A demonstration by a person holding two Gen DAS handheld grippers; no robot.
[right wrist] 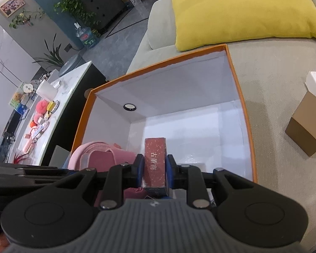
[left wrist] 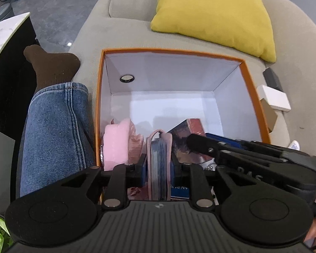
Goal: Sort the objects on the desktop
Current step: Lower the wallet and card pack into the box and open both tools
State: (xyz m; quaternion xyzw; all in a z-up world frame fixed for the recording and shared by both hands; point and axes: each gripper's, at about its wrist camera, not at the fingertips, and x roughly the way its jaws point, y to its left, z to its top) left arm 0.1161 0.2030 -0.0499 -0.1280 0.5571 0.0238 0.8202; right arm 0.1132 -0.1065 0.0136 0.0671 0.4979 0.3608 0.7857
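An orange box [left wrist: 99, 105] with a white inside stands on the beige sofa; it also shows in the right wrist view [right wrist: 240, 97]. My left gripper [left wrist: 159, 168] is shut on a pink-covered notebook [left wrist: 159, 158], held upright over the box's near end. My right gripper [right wrist: 154, 168] is shut on a red book [right wrist: 154, 160], also over the box. In the left wrist view the right gripper [left wrist: 200, 145] reaches in from the right, holding the red book [left wrist: 191, 130]. A pink plush item [left wrist: 118, 143] lies in the box's near left corner.
A yellow cushion [left wrist: 212, 10] leans behind the box. A white box [left wrist: 273, 98] and a brown carton [right wrist: 307, 126] lie on the sofa to the right. A person's jeans leg [left wrist: 54, 135] lies left of the box. A marble counter [right wrist: 59, 109] holds small items.
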